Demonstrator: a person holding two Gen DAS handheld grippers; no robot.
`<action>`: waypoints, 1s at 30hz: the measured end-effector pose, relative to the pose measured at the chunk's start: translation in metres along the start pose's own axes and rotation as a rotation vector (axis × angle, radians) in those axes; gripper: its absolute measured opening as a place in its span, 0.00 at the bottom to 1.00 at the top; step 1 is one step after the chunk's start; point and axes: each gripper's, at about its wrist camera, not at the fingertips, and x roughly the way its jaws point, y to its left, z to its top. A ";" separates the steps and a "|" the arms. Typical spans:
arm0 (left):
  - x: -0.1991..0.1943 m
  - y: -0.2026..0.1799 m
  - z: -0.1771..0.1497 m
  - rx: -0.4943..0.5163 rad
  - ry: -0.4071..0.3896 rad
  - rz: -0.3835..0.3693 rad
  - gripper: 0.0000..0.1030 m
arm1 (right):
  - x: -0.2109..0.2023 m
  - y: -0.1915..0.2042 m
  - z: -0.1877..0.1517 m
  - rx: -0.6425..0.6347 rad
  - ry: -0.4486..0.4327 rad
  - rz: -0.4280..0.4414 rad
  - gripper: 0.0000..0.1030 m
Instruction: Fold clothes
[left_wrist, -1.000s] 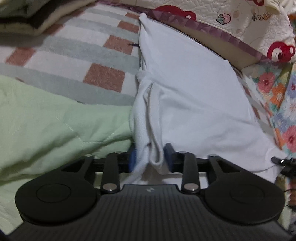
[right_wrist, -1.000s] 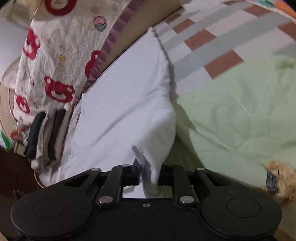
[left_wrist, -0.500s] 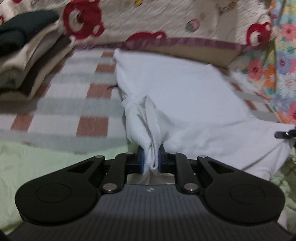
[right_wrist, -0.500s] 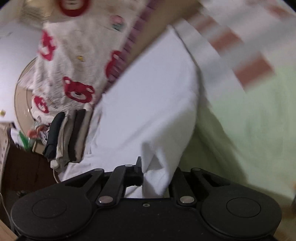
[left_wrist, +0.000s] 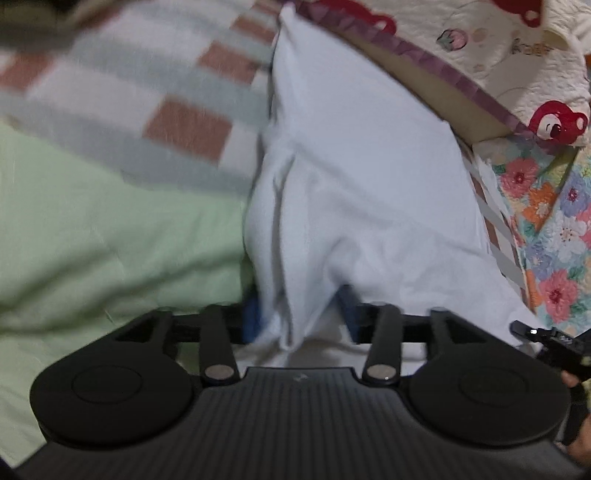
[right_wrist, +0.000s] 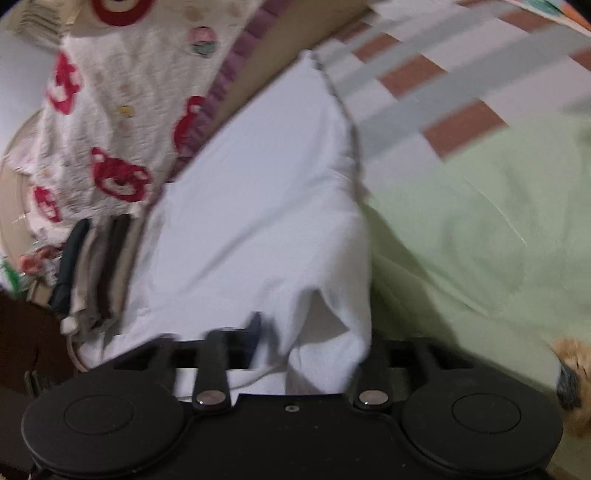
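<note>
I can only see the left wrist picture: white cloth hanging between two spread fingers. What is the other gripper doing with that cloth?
Observer: The right gripper is open, like the left gripper. The white garment drapes loosely across its gap and hides one finger.
Visitor: Is anything folded already? My top left corner is just blur.
Observer: Yes. The right wrist view shows a stack of folded clothes, dark and beige layers, close beside the garment and below a bear-print quilt.
</note>
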 end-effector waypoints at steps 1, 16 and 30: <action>-0.007 -0.007 0.002 0.025 -0.007 0.000 0.44 | 0.001 -0.003 -0.002 0.015 -0.002 -0.004 0.53; -0.107 -0.091 0.024 0.304 -0.050 -0.012 0.10 | -0.095 0.064 0.003 -0.125 -0.110 0.136 0.10; -0.101 -0.105 0.017 0.353 0.209 0.096 0.10 | -0.088 0.094 0.037 -0.095 0.154 -0.090 0.10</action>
